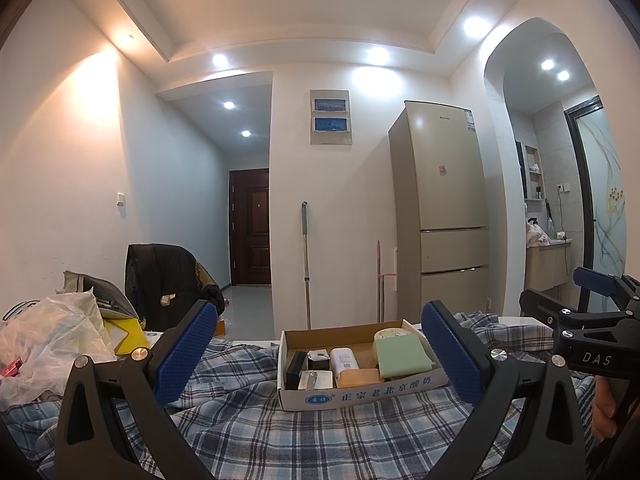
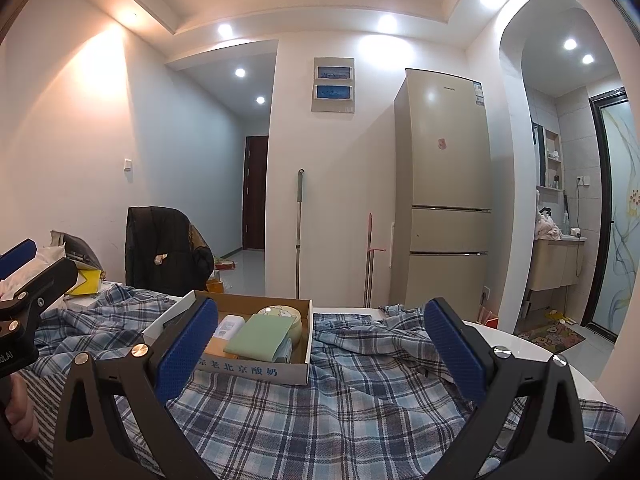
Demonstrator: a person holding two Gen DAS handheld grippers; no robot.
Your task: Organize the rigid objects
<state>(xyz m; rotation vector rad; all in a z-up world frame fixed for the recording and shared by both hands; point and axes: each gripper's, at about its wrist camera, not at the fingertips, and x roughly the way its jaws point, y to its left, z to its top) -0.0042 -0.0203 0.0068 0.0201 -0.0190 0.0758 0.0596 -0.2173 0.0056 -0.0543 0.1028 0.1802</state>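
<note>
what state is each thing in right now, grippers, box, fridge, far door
left gripper: open, empty
right gripper: open, empty
box: open top, packed with items
green pad: lying on a round tin
fridge: shut
far door: shut
cloth: spread, rumpled

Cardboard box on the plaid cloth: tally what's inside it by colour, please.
Cardboard box contents, left wrist view:
Green: 2, flat box and round tin
Silver: 2
Black: 1
White: 1
Orange: 1
Total: 7
</note>
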